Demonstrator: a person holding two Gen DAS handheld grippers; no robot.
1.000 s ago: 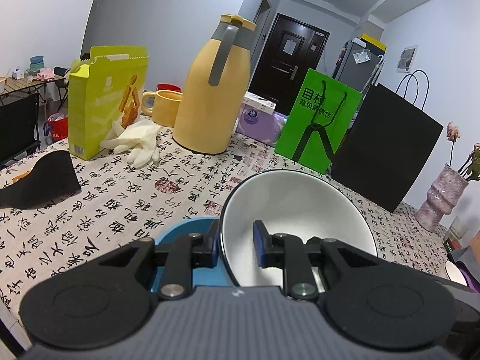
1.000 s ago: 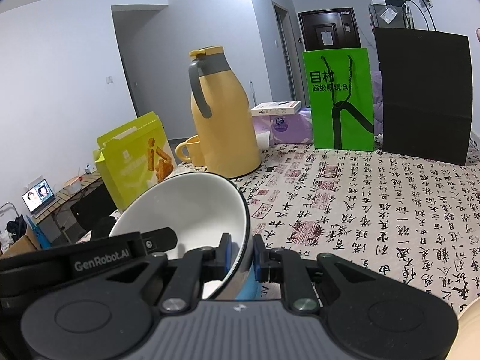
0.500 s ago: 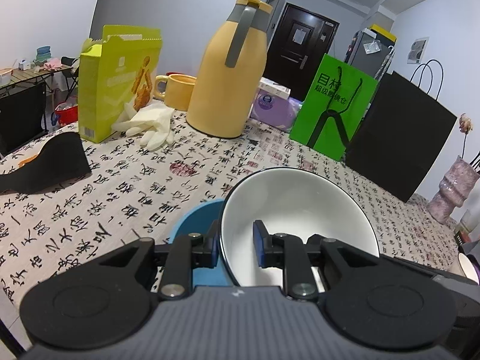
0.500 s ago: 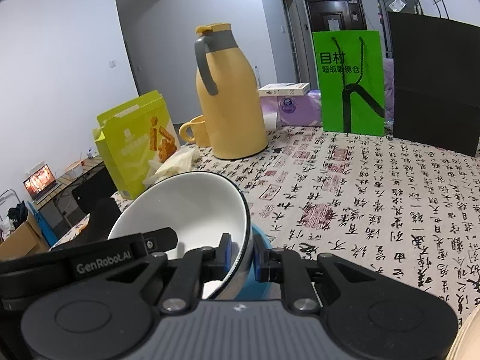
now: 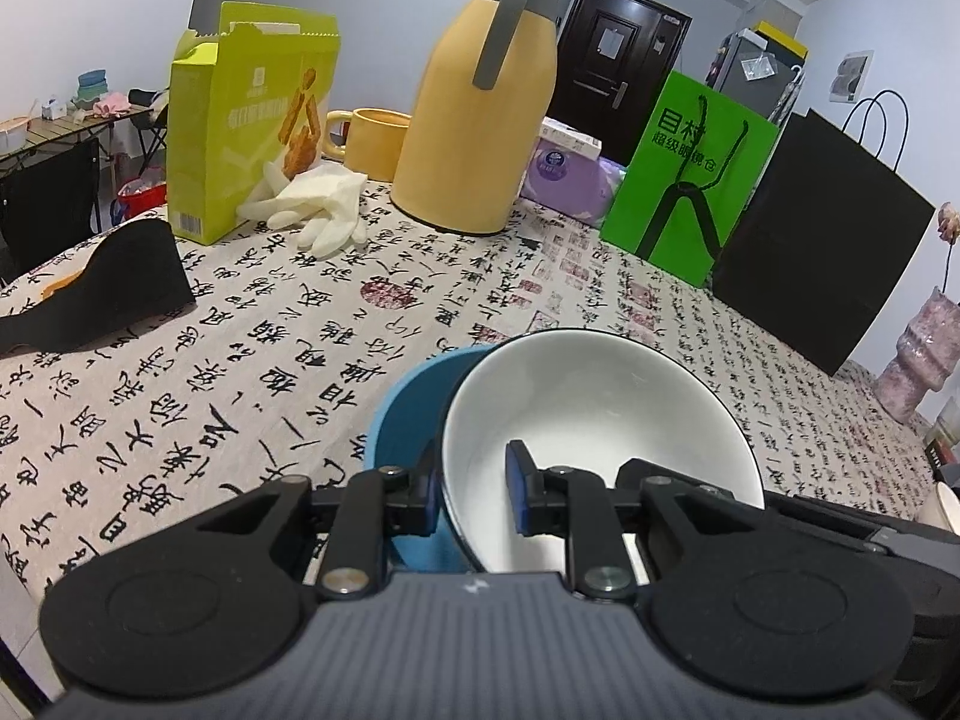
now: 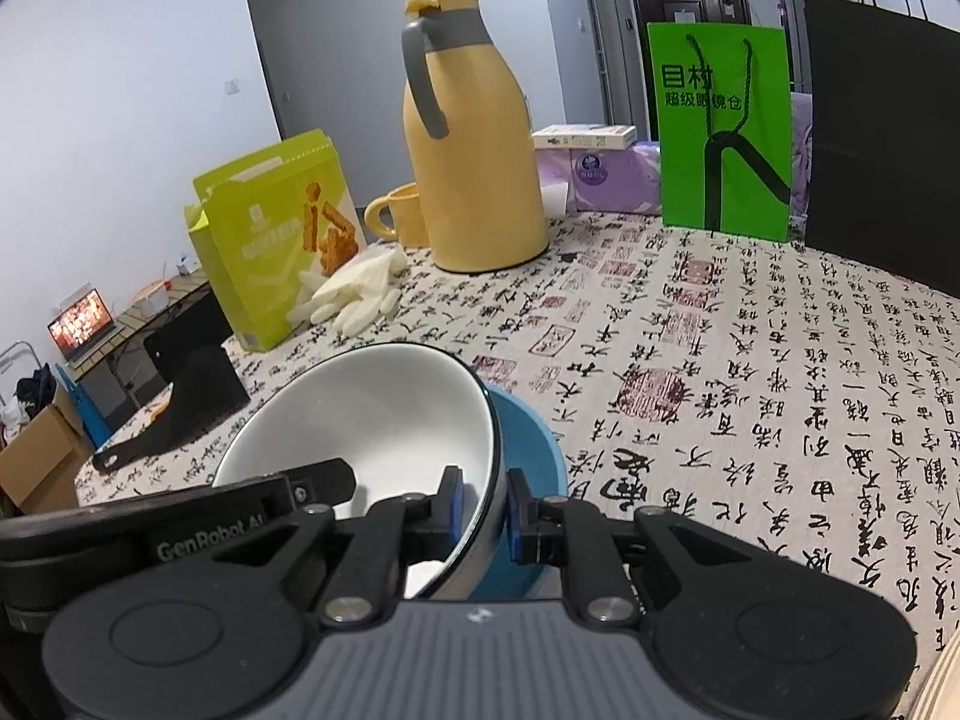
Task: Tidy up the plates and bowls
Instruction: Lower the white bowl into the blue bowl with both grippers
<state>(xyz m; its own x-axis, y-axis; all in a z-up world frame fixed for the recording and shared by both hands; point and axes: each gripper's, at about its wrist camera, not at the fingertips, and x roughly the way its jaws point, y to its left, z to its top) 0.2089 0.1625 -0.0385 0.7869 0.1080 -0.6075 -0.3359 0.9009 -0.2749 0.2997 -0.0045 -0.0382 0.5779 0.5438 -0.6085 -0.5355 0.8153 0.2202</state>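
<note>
A white bowl (image 5: 600,420) with a dark rim hangs tilted over a blue bowl (image 5: 414,414) that stands on the calligraphy-print tablecloth. My left gripper (image 5: 474,480) is shut on the white bowl's left rim, one pad inside and one outside. In the right wrist view my right gripper (image 6: 486,504) is shut on the opposite rim of the white bowl (image 6: 372,420), and the blue bowl (image 6: 528,450) shows just behind and below it. The underside of the white bowl is hidden, so I cannot tell whether it touches the blue bowl.
At the back stand a yellow thermos jug (image 5: 480,120), a yellow mug (image 5: 372,138), a green snack box (image 5: 240,120) with white gloves (image 5: 318,204), a purple tissue pack (image 5: 564,174), a green bag (image 5: 690,180) and a black bag (image 5: 822,240). A black curved object (image 5: 102,294) lies left; a pink vase (image 5: 918,354) stands right.
Both grippers have sunk with the white bowl toward the blue bowl, and more of the blue bowl and tablecloth now shows. Neither grip has changed.
</note>
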